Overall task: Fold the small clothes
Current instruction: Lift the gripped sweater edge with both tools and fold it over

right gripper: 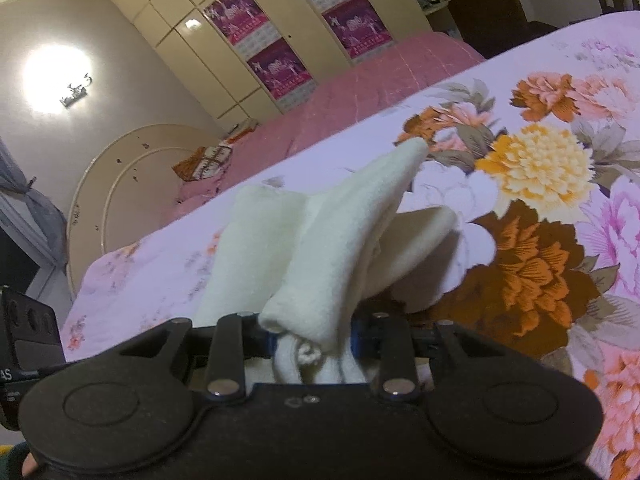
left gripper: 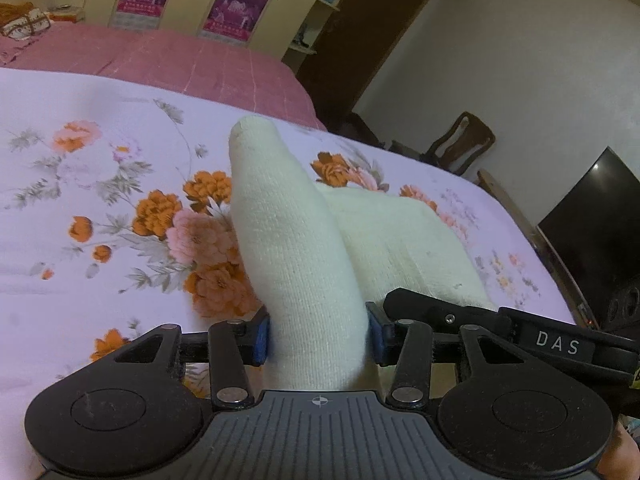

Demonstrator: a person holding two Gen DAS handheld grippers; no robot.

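A cream knit sock (left gripper: pixel 288 240) runs from between the blue pads of my left gripper (left gripper: pixel 318 340) out over the flowered sheet, toe end far and raised. The gripper is shut on it. A second cream piece (left gripper: pixel 400 240) lies just right of it; I cannot tell whether it is the same garment. A black finger (left gripper: pixel 424 306) of the other gripper reaches in at that piece's near edge. In the right wrist view my right gripper (right gripper: pixel 314 340) is shut on bunched cream fabric (right gripper: pixel 332 240), which fans out above the bed, one corner pointing up.
The bed carries a lilac flowered sheet (left gripper: pixel 100 200) and a pink quilt (left gripper: pixel 180 56) beyond it. Past the bed's right edge are a wooden chair (left gripper: pixel 460 144) and a dark screen (left gripper: pixel 596 216). A wardrobe with posters (right gripper: pixel 280 60) and a round headboard (right gripper: pixel 132 184) stand behind.
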